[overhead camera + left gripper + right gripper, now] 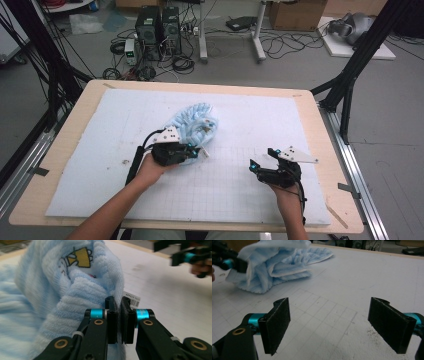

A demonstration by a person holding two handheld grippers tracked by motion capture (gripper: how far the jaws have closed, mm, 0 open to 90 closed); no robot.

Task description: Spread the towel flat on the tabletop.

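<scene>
- From the high view I see my left claw (198, 151) at the near edge of the light blue towel (195, 122), which lies bunched in a heap a little left of the middle of the tabletop (65, 150).
- In the left gripper view the left claw (119, 312) has its jaws pressed together with a thin fold of the towel (75, 290) pinched between the pads; the fabric rises up and to the left of the jaws.
- I can make out a yellow printed figure (81, 258) on the towel's plush face, and a small white tag with a barcode (131, 299) sticking out just behind the jaws.
- The towel rests on a white foam sheet (260, 115) marked with a faint grid, which covers most of the tabletop.
- My right claw (262, 160) sits well apart from the towel, toward the near right part of the sheet, held in the person's right hand (285, 192).
- In the right gripper view the right claw (329, 325) stands wide apart, nothing between its pads, bare gridded sheet (352, 282) showing through the gap.
- That same view shows the towel (274, 265) at upper left, folded over itself in layers, with the left claw's blue-banded tip (229, 263) blurred at its left edge.
- The person's left hand (150, 170) wraps the left claw's body from below.
</scene>
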